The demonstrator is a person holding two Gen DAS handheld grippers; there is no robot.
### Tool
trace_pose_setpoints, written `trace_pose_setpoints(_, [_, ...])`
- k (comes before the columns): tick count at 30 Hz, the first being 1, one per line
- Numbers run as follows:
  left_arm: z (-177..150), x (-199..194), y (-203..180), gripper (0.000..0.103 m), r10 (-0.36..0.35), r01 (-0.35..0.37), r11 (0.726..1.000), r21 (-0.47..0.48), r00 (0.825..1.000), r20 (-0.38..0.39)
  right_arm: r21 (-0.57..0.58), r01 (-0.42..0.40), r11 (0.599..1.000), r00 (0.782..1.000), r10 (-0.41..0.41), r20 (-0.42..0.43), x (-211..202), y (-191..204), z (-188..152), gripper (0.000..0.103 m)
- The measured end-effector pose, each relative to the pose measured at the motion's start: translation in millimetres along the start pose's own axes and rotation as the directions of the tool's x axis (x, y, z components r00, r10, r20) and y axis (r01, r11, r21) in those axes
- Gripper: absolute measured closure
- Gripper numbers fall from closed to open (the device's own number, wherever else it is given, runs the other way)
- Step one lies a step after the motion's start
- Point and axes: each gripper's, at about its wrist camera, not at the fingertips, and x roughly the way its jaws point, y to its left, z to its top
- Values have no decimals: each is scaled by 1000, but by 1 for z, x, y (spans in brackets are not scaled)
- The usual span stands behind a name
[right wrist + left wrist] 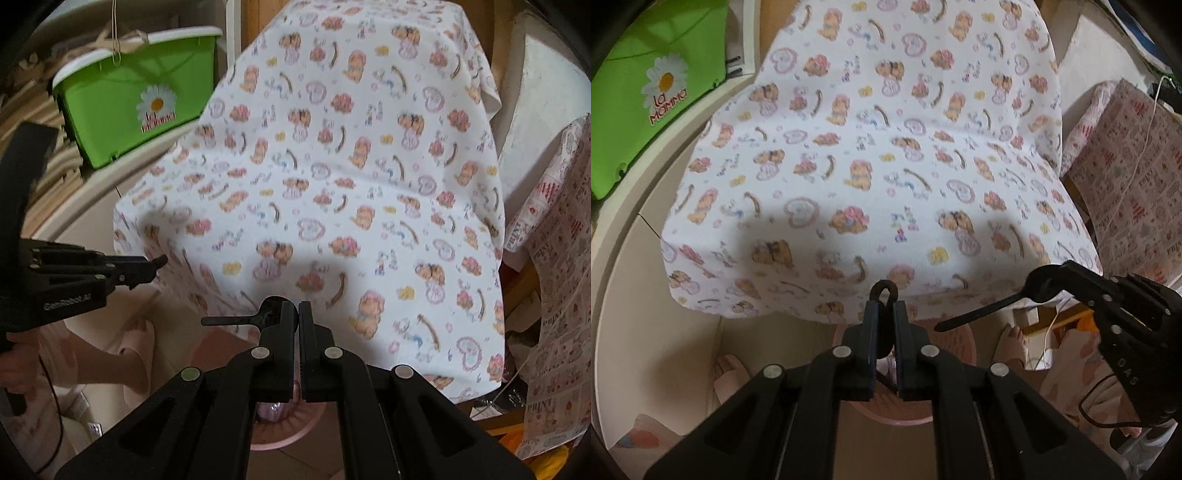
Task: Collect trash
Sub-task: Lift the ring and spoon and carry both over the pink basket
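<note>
Left wrist view: your left gripper (883, 306) clenched a dark ring (883, 290) above the pink bin (960, 341). Right wrist view: your right gripper (297, 308) clenched a black spoon (240, 319) over the bin (295, 435); both pieces remained undropped.

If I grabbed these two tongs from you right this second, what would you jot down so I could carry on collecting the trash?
Left tongs: shut on a small dark loop-shaped scrap.
Right tongs: shut on a black plastic spoon, handle sticking out to the left.
Both hang at the near edge of the table with the bear-print cloth; the pink bin sits on the floor right below.
Done: the cloth top shows no other trash.
Left: probably open each pair of tongs over the bin to drop the two pieces.
</note>
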Motion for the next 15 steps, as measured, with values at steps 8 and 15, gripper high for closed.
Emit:
trace_pose_setpoints(8, [-17,36,0,97,-23,22,1000,-13,992,-127,45,-9,999,990,15,-140,36,-5,-18,101])
trace_pose_setpoints(15, [-34,81,10,97,-82,45,992,-120,943,-321,91,-30,995,962,54,-269,72,-5,-40,101])
